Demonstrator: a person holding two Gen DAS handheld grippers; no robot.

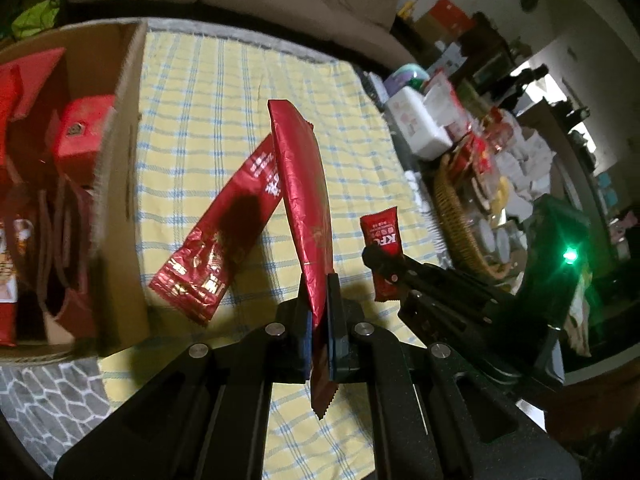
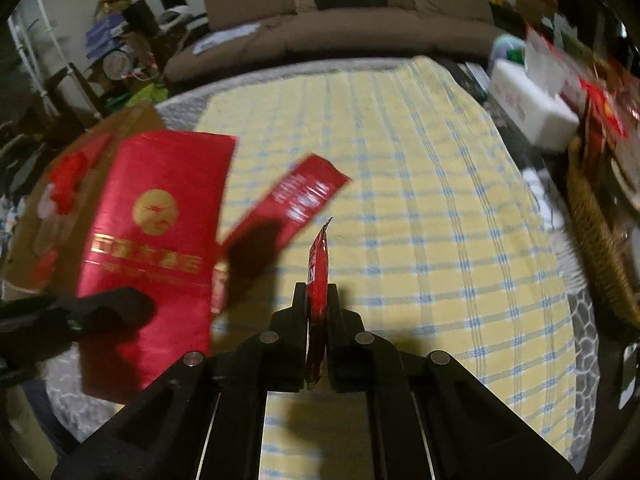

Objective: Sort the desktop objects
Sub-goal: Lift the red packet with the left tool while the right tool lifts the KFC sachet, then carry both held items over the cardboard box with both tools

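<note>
L tool (image 1: 319, 312) is pressed together on a big red foil pouch (image 1: 302, 200), glossy, crinkled, w/ a serrated bottom edge; the pouch is held edge-on in the left wrist view, and in the right wrist view its flat face shows a gold emblem and gold lettering. R tool (image 2: 319, 308) pinches a small red sauce sachet (image 2: 318, 276), thin, shiny, marked "KFC" in the left wrist view, above the counter (image 2: 420, 200). The counter is covered by a yellow cloth w/ blue check lines, soft woven texture. A long narrow red foil packet (image 1: 224, 232) w/ white and gold print lies flat on the cloth, just beside an open brown cardboard box (image 1: 120, 184) holding red boxes and bags. A woven wicker basket (image 1: 456, 220) sits at the counter's R edge, near a white tissue pack (image 2: 528, 108).
</note>
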